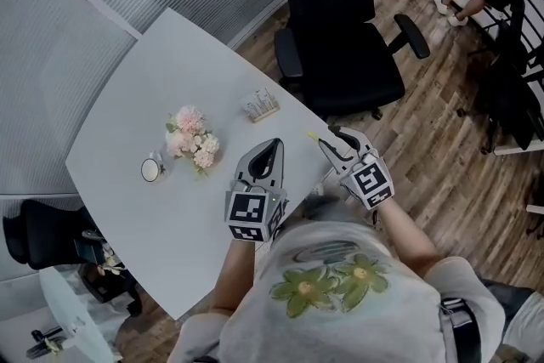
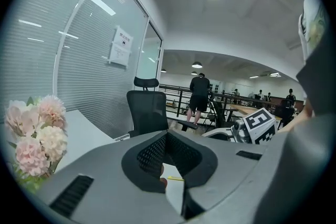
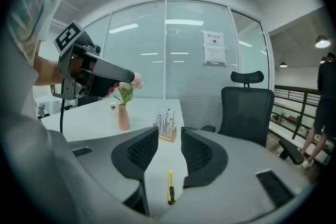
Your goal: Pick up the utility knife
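The yellow utility knife [image 3: 170, 187] lies flat on the white table [image 1: 170, 64], just below and in front of my right gripper [image 3: 169, 136]. That gripper's jaws stand open with nothing between them. In the head view the knife [image 1: 313, 134] shows as a thin yellow sliver at the table's near right edge, right by the right gripper [image 1: 331, 138]. My left gripper [image 1: 274, 144] hovers over the table a little left of it, jaws shut and empty. From the left gripper [image 2: 167, 135] view a strip of the knife [image 2: 176, 178] shows through the hollow between the pads.
Pink flowers in a vase [image 1: 192, 141], a small round cup [image 1: 151, 170] and a wooden holder with thin sticks [image 1: 259, 104] stand on the table. A black office chair [image 1: 340, 38] is just beyond the table's right edge. Another chair [image 1: 42, 235] is at lower left.
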{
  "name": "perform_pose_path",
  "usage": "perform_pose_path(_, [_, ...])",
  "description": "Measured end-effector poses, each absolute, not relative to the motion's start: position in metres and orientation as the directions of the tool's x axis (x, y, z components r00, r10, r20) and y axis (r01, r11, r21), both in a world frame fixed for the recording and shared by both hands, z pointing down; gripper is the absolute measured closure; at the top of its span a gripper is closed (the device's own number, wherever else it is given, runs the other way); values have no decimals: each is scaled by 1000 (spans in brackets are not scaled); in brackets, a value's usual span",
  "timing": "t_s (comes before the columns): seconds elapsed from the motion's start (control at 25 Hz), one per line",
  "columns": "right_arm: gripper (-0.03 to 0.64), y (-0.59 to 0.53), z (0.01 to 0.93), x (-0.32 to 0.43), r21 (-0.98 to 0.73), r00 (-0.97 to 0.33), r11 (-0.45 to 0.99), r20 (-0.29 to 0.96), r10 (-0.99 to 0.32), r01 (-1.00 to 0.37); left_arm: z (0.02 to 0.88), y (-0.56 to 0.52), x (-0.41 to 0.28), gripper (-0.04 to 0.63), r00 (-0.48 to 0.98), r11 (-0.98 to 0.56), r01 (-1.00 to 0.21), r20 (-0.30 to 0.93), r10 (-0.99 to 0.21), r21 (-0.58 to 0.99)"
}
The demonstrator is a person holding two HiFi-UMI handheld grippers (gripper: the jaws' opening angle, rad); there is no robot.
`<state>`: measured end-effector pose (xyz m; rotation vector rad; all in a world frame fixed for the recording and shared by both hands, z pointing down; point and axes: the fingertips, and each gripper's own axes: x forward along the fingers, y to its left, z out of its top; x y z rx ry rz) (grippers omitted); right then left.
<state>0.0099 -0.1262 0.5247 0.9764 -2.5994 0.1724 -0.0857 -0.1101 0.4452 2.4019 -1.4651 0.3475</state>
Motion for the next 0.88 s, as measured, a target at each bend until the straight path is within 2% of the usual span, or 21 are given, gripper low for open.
perform_pose_path(0.88, [485,-128,647,14,-16,-667,824,596,-447,-567,478,-131,-90,584,388,-376,-919,423,-819,115])
